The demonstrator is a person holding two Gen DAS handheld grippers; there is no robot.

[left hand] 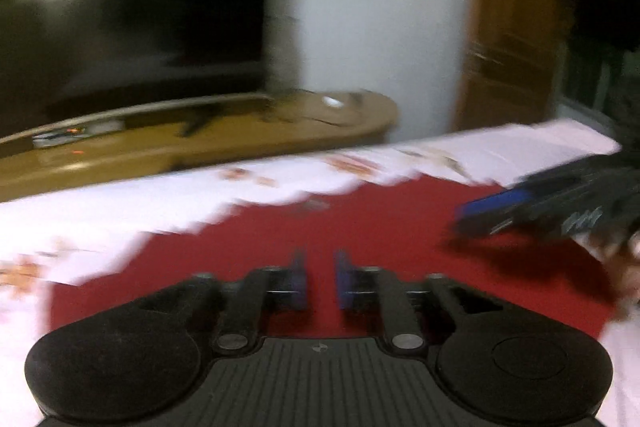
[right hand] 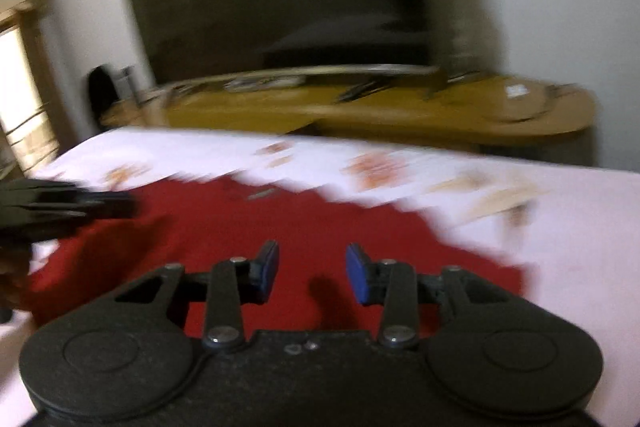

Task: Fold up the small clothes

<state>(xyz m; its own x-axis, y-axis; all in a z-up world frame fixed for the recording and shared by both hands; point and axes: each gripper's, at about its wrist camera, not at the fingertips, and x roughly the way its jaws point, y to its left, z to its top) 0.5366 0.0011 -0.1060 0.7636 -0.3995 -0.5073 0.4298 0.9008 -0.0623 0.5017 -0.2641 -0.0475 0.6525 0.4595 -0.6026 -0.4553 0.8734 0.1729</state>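
A red garment (left hand: 360, 227) lies spread flat on a white printed sheet (left hand: 120, 211); it also shows in the right wrist view (right hand: 280, 223). Both frames are motion-blurred. My left gripper (left hand: 320, 267) hovers over the garment's near part with a narrow gap between its blue pads, nothing between them. My right gripper (right hand: 312, 263) is open over the garment, empty. In the left wrist view the right gripper (left hand: 468, 215) enters from the right above the cloth. In the right wrist view the left gripper (right hand: 124, 205) enters from the left.
A wooden TV stand (left hand: 240, 139) with a large dark television (left hand: 132, 7) stands behind the sheet-covered surface. A wooden door (left hand: 512, 27) is at the right. The white sheet (right hand: 560, 247) extends right of the garment.
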